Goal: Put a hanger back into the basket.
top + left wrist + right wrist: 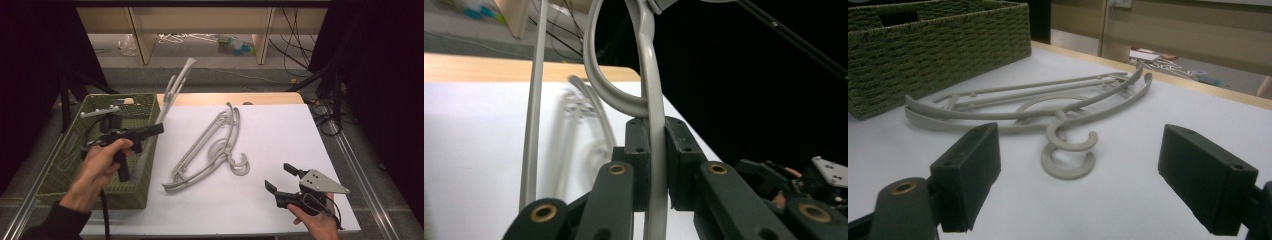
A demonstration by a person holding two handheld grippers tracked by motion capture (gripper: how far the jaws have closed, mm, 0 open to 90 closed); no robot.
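My left gripper (160, 129) is shut on a grey plastic hanger (173, 91) that stands steeply tilted over the right edge of the green woven basket (125, 194). In the left gripper view the pads (637, 165) clamp the hanger's arm (650, 85), and its curved part loops above them. Two more grey hangers (207, 149) lie stacked on the white sheet at the table's middle, hooks (1068, 152) toward the front. My right gripper (279, 176) is held open at the front right, facing those hangers (1038, 102) with nothing between its pads.
The basket (938, 45) sits at the table's left with a pale grey piece (100, 111) at its far end. The white sheet (280, 130) covers a wooden table. Beyond the table are shelf legs, cables and litter on the floor; black curtains hang at both sides.
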